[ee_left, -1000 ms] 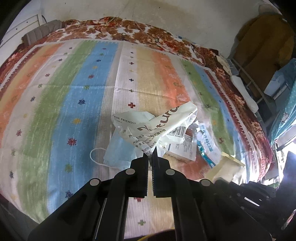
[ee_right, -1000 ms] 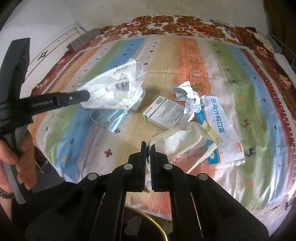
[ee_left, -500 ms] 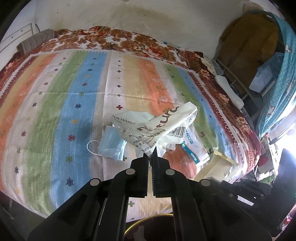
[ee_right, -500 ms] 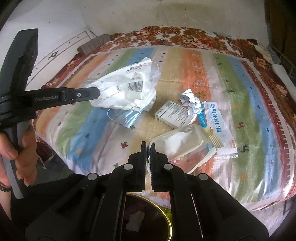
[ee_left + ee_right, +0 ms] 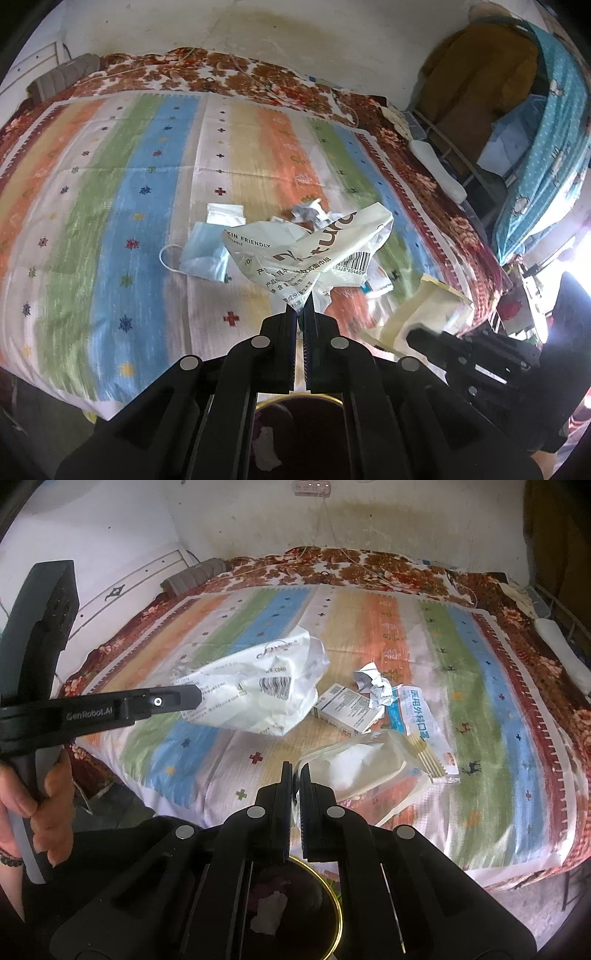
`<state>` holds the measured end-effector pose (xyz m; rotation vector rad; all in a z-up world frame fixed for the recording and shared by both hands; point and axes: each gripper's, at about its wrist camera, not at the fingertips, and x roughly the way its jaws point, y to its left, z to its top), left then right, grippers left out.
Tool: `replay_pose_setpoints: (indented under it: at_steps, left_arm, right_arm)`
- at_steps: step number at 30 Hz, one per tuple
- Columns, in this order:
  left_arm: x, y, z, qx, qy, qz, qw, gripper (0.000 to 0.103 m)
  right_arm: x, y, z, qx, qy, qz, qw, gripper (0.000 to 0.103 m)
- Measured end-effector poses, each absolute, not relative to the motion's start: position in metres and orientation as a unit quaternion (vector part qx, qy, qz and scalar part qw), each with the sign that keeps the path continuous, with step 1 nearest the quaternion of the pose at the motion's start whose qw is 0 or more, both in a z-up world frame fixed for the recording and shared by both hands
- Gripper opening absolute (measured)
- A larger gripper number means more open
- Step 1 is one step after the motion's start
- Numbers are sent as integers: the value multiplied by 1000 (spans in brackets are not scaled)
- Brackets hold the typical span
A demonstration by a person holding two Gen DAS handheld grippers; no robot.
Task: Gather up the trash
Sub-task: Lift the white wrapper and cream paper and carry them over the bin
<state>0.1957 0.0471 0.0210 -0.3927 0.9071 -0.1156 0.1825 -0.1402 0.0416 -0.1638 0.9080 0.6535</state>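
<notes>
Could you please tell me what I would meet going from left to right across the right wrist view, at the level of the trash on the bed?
Left gripper → white printed wrapper → small box → blue mask packet.

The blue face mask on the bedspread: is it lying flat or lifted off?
Lying flat: the blue face mask rests on the bedspread, ear loop spread beside it.

Two fisheye views, each looking forward and steeply down along a hand-held gripper. The left wrist view looks from the near edge of a bed (image 5: 110,206) toward a stained wall (image 5: 258,33), close above the litter. The right wrist view faces the same way from further right. Both share the bed, the wall and a round bin (image 5: 334,904) below.
</notes>
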Motion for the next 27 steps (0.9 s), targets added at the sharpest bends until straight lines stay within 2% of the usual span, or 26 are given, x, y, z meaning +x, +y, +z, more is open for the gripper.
replay_pose_setpoints:
  at_steps: [17,27]
  left_arm:
    - [146,21,23,-165,434,-83,882,2]
    - [122,7,7,-156,450,-86,875,2]
  right_arm:
    - [136,-158,43,-83,427,313,844,3]
    - [113,-164,33,-92,434,315,839,3]
